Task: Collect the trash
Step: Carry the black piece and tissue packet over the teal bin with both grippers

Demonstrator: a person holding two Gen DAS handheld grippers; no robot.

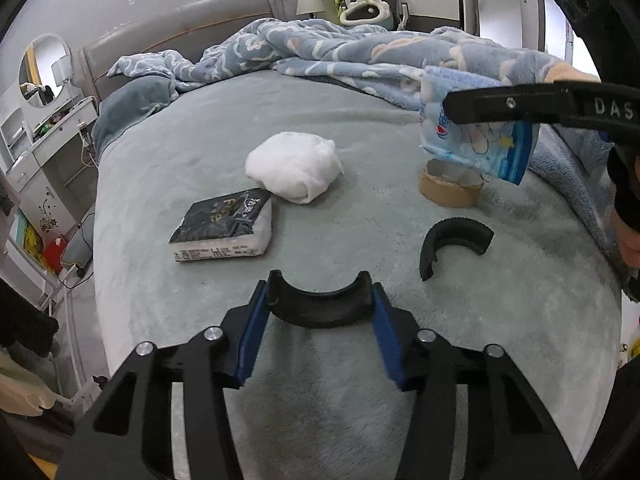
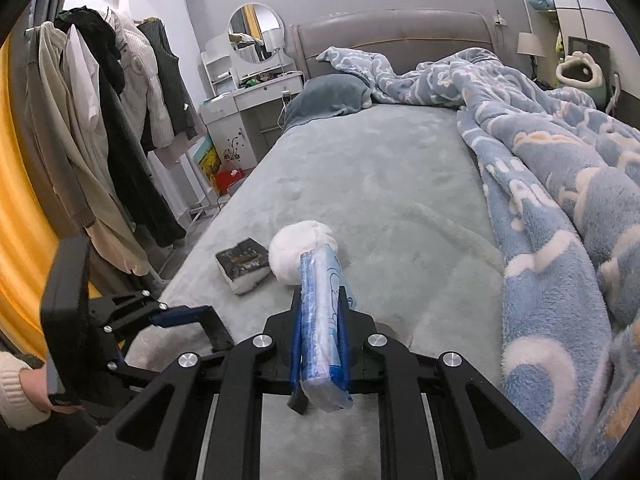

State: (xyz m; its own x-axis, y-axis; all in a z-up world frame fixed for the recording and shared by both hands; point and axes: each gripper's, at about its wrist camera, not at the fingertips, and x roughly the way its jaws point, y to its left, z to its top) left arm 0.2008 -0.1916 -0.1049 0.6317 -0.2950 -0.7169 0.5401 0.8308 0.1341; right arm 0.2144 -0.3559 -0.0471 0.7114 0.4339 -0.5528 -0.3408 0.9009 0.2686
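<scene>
My left gripper (image 1: pixel 319 300) is shut on a black curved plastic piece (image 1: pixel 318 306), held just above the grey-green bed cover. A second black curved piece (image 1: pixel 454 246) lies on the bed to its right. My right gripper (image 2: pixel 320 280) is shut on a light blue snack bag (image 2: pixel 322 320); in the left wrist view the bag (image 1: pixel 476 140) hangs above a brown tape roll (image 1: pixel 450 186). A white crumpled wad (image 1: pixel 294 166) and a dark tissue pack (image 1: pixel 224 226) lie mid-bed; both show in the right wrist view, the wad (image 2: pixel 294 254) and the pack (image 2: pixel 242 264).
A blue patterned blanket (image 2: pixel 560 200) is heaped along the right side and head of the bed. A clothes rack with hanging clothes (image 2: pixel 112 120) and a white dresser with a round mirror (image 2: pixel 248 100) stand left of the bed. The bed's left edge (image 1: pixel 98 240) drops to the floor.
</scene>
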